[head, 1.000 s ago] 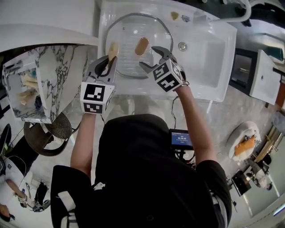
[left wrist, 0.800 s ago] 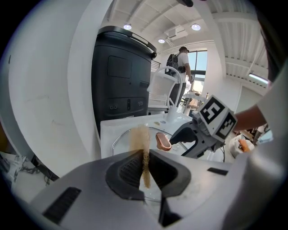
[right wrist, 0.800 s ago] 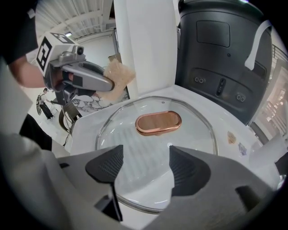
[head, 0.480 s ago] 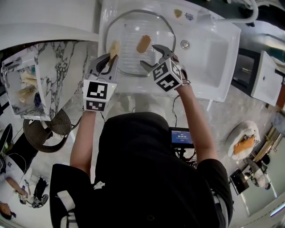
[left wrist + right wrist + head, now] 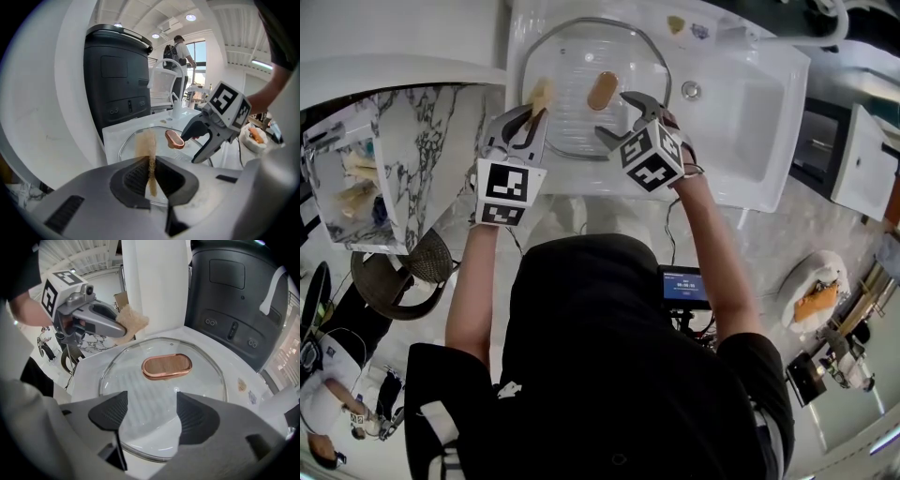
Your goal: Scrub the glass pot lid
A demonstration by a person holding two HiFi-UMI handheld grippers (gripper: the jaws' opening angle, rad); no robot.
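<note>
While the glass pot lid (image 5: 572, 108) lay flat in the white sink (image 5: 741, 122), dome up, both claws hung over it from the near side. Its copper-coloured handle (image 5: 602, 90) sat at the middle of the glass, lengthwise between the two tools.

In the left gripper view, the left claw (image 5: 151, 176) was pressed together on a tan scrub pad (image 5: 147, 145), which stood up thin and edge-on between the dark ribbed pads. From the head view, that pad (image 5: 540, 96) sat over the lid's left rim, just beyond the left claw (image 5: 530, 117). Whether the pad touched the glass could not be told. The right gripper view showed the same pad (image 5: 131, 323) sticking out past the tip of the left claw (image 5: 112, 326), at the far left edge of the lid (image 5: 140, 390).

The right claw (image 5: 152, 416) was spread wide and pinched nothing. The lid's near rim showed in the gap between its pads, and the handle (image 5: 167, 366) lay just beyond. From above, the right claw (image 5: 623, 117) reached over the lid's right side, near the handle but apart from it.

A round drain (image 5: 691, 90) lay in the sink to the right of the lid. A marble surface (image 5: 422, 159) stood to the left of the sink. A tall black appliance (image 5: 117, 79) rose behind the sink.
</note>
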